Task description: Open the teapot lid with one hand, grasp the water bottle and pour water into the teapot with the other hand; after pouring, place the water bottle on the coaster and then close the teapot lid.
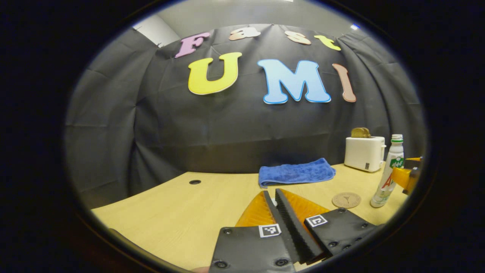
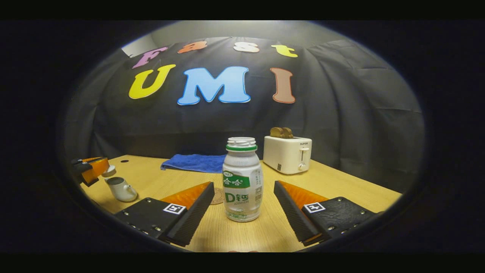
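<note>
Standing upright on the table [image 2: 341, 193], the water bottle [image 2: 242, 180] is sitting between the released right tongs [image 2: 242, 212], untouched. Left tongs [image 2: 93, 168] are holding the lid [image 2: 109, 171] above the teapot [image 2: 121, 188], fingers nearly together.

Black cloth wall [image 2: 341, 125] behind light wood table [image 2: 341, 189] w/ white toaster [image 2: 288, 153], blue towel [image 1: 295, 172].
</note>
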The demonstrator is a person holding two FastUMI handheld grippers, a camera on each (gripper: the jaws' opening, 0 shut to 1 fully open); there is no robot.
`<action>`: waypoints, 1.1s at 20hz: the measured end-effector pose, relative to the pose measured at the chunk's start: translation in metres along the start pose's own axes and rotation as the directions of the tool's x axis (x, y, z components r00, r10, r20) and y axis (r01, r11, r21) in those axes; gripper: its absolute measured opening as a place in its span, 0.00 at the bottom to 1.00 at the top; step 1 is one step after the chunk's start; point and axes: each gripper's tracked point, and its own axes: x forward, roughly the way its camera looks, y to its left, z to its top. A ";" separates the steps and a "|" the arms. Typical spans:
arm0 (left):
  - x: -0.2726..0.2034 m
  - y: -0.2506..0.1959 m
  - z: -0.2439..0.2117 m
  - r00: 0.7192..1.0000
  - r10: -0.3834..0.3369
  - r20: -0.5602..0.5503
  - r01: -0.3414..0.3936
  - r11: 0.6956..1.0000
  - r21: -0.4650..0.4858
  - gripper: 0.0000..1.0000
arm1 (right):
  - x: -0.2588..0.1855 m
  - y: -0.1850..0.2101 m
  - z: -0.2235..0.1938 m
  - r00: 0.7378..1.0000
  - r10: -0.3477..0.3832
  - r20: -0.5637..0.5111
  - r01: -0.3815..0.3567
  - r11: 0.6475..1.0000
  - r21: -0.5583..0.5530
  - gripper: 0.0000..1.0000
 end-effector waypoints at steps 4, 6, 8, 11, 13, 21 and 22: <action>-0.001 0.005 0.003 1.000 0.002 0.004 -0.001 1.000 -0.023 0.18 | 0.010 -0.002 -0.008 0.999 0.011 -0.033 -0.011 1.000 0.008 0.98; 0.000 0.006 0.004 1.000 0.000 0.005 0.000 0.999 -0.037 0.18 | 0.017 -0.001 -0.010 0.999 0.017 -0.042 -0.017 1.000 0.002 0.98; 0.000 0.010 0.003 1.000 0.004 0.002 -0.004 0.999 -0.043 0.18 | 0.024 0.000 -0.013 0.998 0.020 -0.056 -0.021 1.000 -0.005 0.97; 0.000 0.013 -0.001 1.000 0.005 -0.007 -0.006 0.999 -0.049 0.12 | 0.031 -0.001 -0.017 0.998 0.018 -0.068 -0.018 1.000 -0.002 0.98; 0.001 0.016 -0.001 1.000 0.009 -0.010 -0.009 0.999 -0.051 0.18 | 0.032 -0.001 -0.020 0.997 0.014 -0.077 -0.015 1.000 -0.010 0.95; 0.002 0.024 -0.009 1.000 0.009 -0.029 -0.011 0.998 -0.063 0.12 | 0.032 0.007 -0.017 0.997 0.027 -0.072 -0.034 0.995 -0.096 0.77; 0.002 0.026 -0.009 0.999 0.010 -0.031 -0.012 0.998 -0.063 0.12 | 0.031 0.009 -0.013 0.998 0.029 -0.064 -0.037 0.991 -0.125 0.76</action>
